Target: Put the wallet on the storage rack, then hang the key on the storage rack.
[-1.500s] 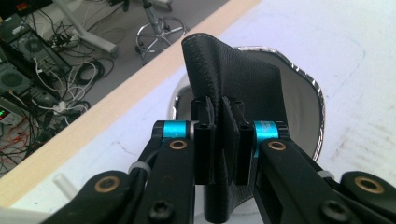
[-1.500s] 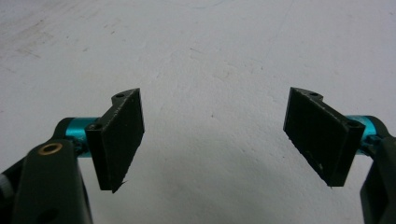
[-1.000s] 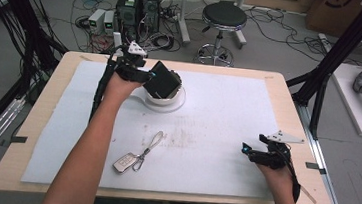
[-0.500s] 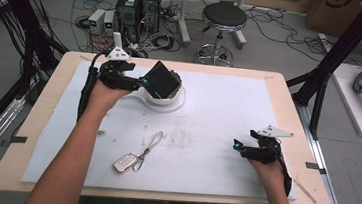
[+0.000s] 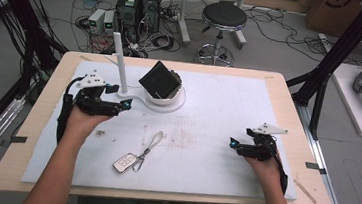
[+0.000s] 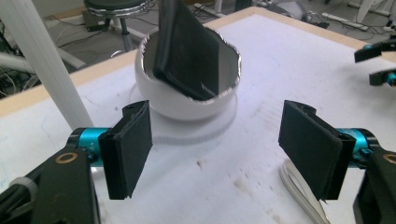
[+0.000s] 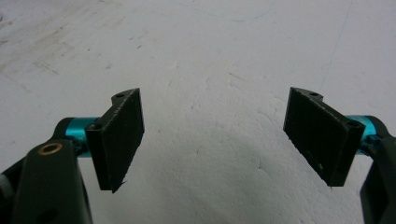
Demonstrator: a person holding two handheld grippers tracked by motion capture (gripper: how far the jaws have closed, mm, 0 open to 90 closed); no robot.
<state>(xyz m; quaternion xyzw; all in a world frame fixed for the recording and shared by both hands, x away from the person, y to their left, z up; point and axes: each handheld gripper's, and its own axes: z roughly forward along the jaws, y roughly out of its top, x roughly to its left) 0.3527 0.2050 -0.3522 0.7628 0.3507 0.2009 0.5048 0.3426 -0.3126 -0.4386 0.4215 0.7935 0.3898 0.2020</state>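
A white bowl point(image 5: 163, 99) stands at the back middle of the mat, with a flat black square case point(image 5: 159, 79) leaning upright in it. In the left gripper view the bowl point(image 6: 187, 105) and case point(image 6: 189, 56) lie just ahead of my left gripper point(image 6: 219, 149). Its jaws have just been opening and hold nothing. From above, the left gripper point(image 5: 120, 98) sits to the left of the bowl, apart from it. My right gripper point(image 5: 239, 139) hovers open over bare mat at the right, jaws point(image 7: 212, 135) wide with nothing between them.
A key fob on a ring with a cord point(image 5: 126, 163) lies on the mat near the front middle. A thin white post point(image 5: 120, 61) rises from a round white base just left of the bowl, close to the left gripper. The mat point(image 5: 218, 115) covers a wooden table.
The left gripper has let go of the black case, left it in the bowl, and drawn back to the left and nearer the person. The right gripper has shifted slightly left.
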